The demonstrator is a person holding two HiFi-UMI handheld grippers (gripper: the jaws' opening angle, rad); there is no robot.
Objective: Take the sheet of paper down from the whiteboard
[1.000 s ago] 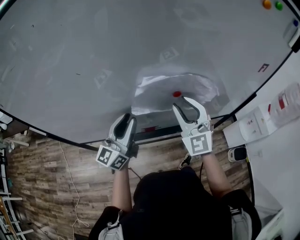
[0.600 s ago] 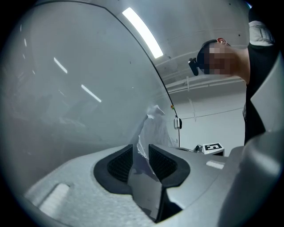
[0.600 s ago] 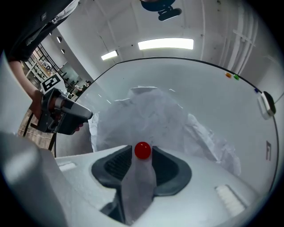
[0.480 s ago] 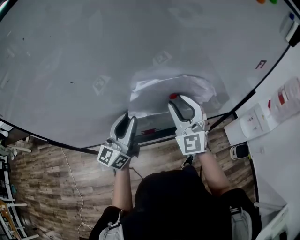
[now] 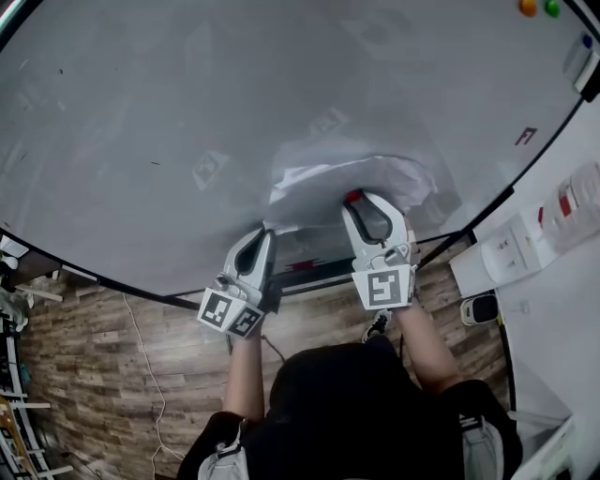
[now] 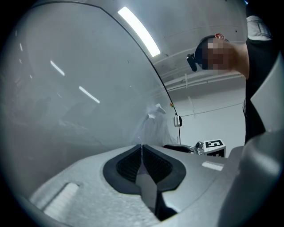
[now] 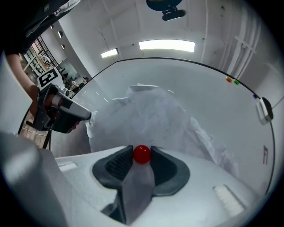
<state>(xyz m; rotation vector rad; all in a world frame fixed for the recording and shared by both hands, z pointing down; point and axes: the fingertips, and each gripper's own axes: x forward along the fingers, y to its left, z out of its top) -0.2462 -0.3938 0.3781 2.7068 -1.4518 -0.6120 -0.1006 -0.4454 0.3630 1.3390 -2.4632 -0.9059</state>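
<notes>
**Right jaws closing on the magnet**

The sheet of paper (image 5: 319,183) hangs crumpled low on the whiteboard (image 5: 187,112), pinned by the red magnet (image 7: 142,154). The left gripper (image 6: 141,150) has its jaws nipped tight on the paper's lower edge. The right gripper (image 5: 364,199) is closing round the magnet, and its pads look to be just touching it. Best to get a square grip first, then pull the magnet straight off while the left steadies the paper.

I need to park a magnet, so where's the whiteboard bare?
Bare: whiteboard left of and above the sheet of paper, up to the orange magnet and green magnet. Crowded: the paper, left gripper shut on its edge, right gripper closing its jaws on the red magnet.
</notes>
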